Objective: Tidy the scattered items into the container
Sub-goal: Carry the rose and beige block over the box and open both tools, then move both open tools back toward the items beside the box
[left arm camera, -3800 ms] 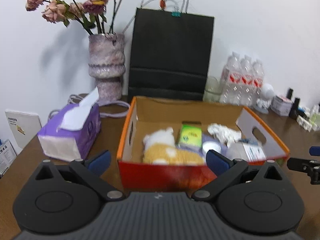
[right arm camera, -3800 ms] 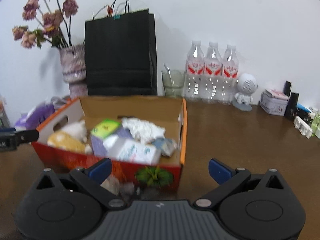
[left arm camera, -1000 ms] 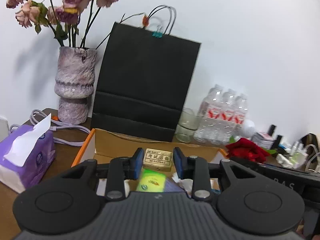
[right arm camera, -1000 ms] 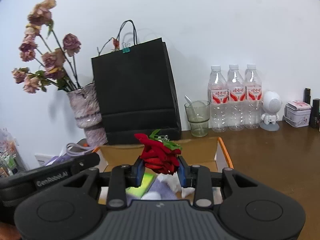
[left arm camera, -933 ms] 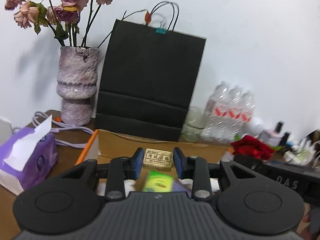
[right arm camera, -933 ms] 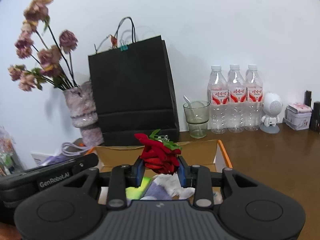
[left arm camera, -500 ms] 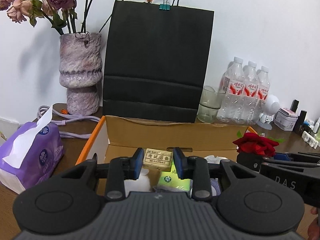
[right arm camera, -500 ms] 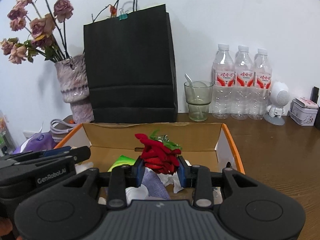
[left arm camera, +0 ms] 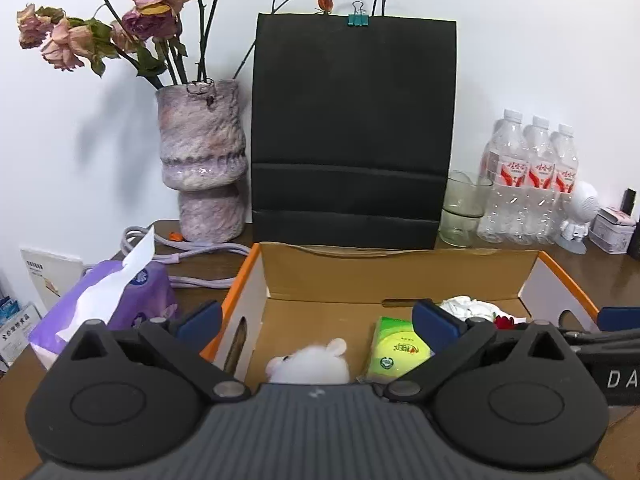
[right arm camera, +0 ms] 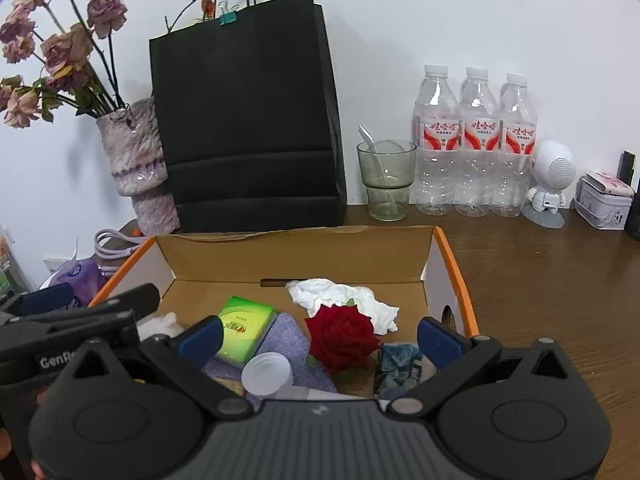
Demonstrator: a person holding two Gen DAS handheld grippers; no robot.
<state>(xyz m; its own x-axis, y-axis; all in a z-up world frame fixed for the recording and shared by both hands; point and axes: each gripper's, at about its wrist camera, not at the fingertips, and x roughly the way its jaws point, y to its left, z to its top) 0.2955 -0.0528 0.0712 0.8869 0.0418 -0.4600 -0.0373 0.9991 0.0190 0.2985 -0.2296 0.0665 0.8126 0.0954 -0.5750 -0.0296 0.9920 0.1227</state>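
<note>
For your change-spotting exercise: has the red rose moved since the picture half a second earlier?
Yes. The rose has dropped from between the right gripper's opening jaws and now lies inside the box, below its rim.

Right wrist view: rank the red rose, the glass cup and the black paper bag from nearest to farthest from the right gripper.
From the right gripper, whose jaws are opening with nothing pressed between them:
1. Red rose, lying in the box just ahead of the fingers.
2. Glass cup, beyond the box, to the right.
3. Black paper bag, against the wall, left; close to the cup in depth, hard to separate.
</note>
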